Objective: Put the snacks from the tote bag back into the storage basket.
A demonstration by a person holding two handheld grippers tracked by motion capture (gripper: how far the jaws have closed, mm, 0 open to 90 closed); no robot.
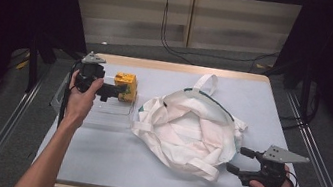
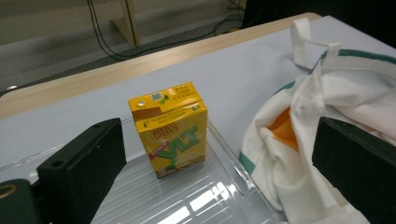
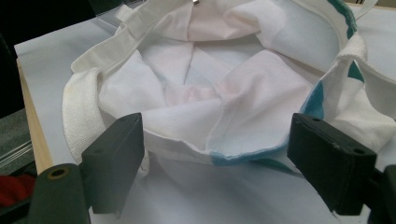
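Note:
A yellow drink carton (image 1: pixel 124 86) (image 2: pixel 170 128) stands upright at the far end of a clear plastic tray (image 1: pixel 113 113) (image 2: pixel 201 196) on the table's left. My left gripper (image 1: pixel 115 90) (image 2: pixel 219 140) is open, level with the carton, its jaws wide apart and not touching it. A white cloth bag with green trim (image 1: pixel 184 127) (image 2: pixel 336 93) (image 3: pixel 224 70) lies crumpled at mid-table, something orange (image 2: pixel 282 128) showing in its opening. My right gripper (image 1: pixel 239 159) (image 3: pixel 217 130) is open at the bag's near right rim; the rim's cloth lies between the jaws, unpressed.
The table (image 1: pixel 143 165) has a pale blue top with a wooden edge. Metal rails (image 1: pixel 6 134) run along both sides. Cables (image 1: pixel 172 44) trail on the floor behind the table, and dark curtains (image 1: pixel 11 8) hang left and right.

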